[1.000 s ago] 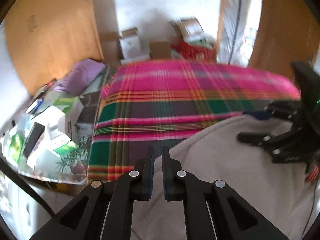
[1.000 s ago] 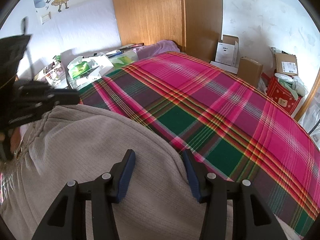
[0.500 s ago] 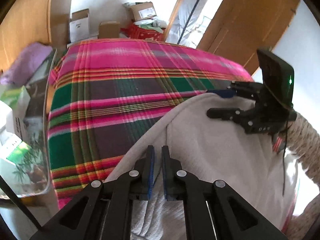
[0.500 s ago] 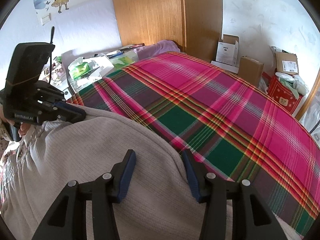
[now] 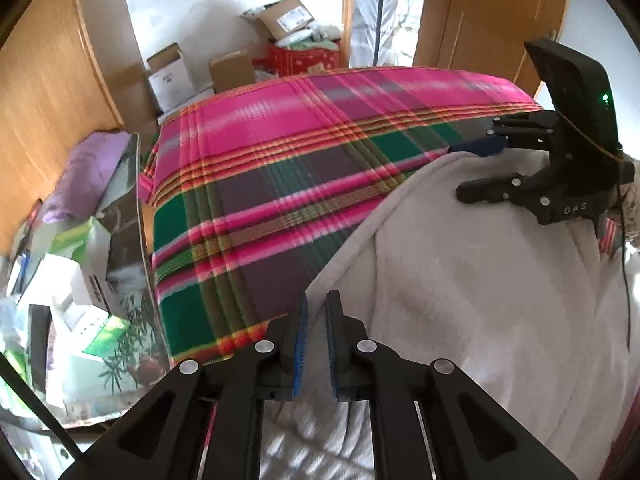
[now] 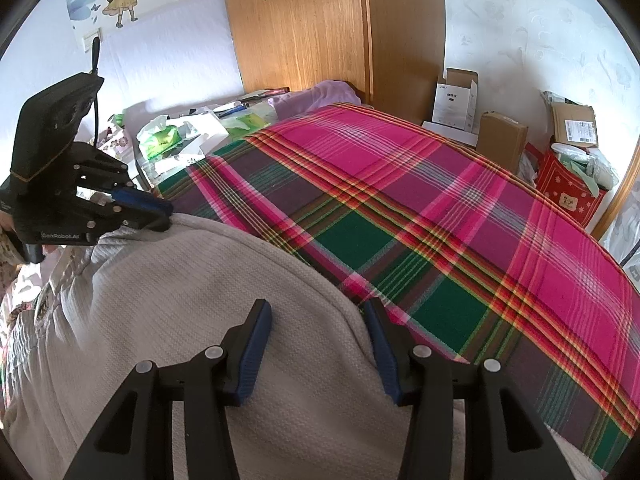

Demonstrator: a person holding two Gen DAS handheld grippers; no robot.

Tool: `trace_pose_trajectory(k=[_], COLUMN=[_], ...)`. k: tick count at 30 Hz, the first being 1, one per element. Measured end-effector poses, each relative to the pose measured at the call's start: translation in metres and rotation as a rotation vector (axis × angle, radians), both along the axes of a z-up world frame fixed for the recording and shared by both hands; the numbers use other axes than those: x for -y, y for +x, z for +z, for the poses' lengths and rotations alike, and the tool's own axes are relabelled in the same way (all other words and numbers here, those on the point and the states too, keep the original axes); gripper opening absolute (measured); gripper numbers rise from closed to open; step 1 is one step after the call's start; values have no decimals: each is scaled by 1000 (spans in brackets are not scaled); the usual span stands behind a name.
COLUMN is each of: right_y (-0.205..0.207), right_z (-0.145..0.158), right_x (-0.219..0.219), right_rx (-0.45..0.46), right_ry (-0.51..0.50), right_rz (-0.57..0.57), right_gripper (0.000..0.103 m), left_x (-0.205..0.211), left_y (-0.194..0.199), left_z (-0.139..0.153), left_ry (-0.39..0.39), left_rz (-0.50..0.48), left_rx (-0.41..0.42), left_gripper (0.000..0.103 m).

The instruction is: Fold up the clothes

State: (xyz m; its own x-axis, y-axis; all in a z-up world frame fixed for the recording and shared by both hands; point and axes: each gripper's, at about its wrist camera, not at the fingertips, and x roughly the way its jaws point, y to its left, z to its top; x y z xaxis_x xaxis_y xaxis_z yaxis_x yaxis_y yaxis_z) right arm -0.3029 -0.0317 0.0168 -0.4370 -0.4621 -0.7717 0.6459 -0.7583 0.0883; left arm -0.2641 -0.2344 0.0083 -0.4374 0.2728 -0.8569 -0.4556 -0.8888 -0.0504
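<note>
A beige knitted garment (image 5: 472,264) lies on a bed covered with a pink, green and purple plaid blanket (image 5: 280,168). My left gripper (image 5: 316,308) is shut on the garment's edge near the bed's side; it also shows in the right wrist view (image 6: 160,210), pinching the cloth. My right gripper (image 6: 316,312) is open, its fingers spread over the garment's (image 6: 208,304) folded edge, next to the blanket (image 6: 460,216). It shows in the left wrist view (image 5: 472,168) at the garment's far edge.
A cluttered glass table (image 5: 80,288) with boxes and packets stands beside the bed. Cardboard boxes (image 6: 456,100) and a red bag (image 6: 568,196) sit on the floor by the wall. A wooden wardrobe (image 6: 320,24) stands at the bed's head.
My left gripper has moved along the bed's side with the garment's edge in it, pulling the cloth. My right gripper has stayed open over the garment.
</note>
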Motion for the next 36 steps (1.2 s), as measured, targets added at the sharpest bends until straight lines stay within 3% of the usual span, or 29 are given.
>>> trace_pose_trajectory(k=[7, 8, 10, 11, 14, 19, 24, 36], right_y=[-1, -2, 1, 2, 14, 43, 79, 215], right_z=[0, 0, 3, 5, 12, 32, 57, 83], right_x=[4, 5, 6, 7, 9, 11, 13, 24], right_rx=[-5, -4, -6, -8, -63, -159, -261, -482], right_ry=[31, 36, 42, 44, 79, 116, 156, 322], right_rz=[20, 26, 45, 55, 67, 74, 81, 140], right_gripper=[50, 47, 18, 10, 9, 8, 8, 8], left_x=[19, 18, 13, 10, 6, 5, 5, 9], left_y=[-6, -6, -4, -4, -1, 18, 40, 130], left_z=[-4, -4, -3, -2, 0, 13, 30, 83], left_ry=[107, 108, 84, 68, 54, 69, 115, 380], left_rz=[51, 58, 56, 51, 35, 40, 50, 137], left_rx=[42, 40, 28, 23, 4, -85, -121, -203], left_gripper=[11, 11, 11, 11, 5, 4, 4, 6])
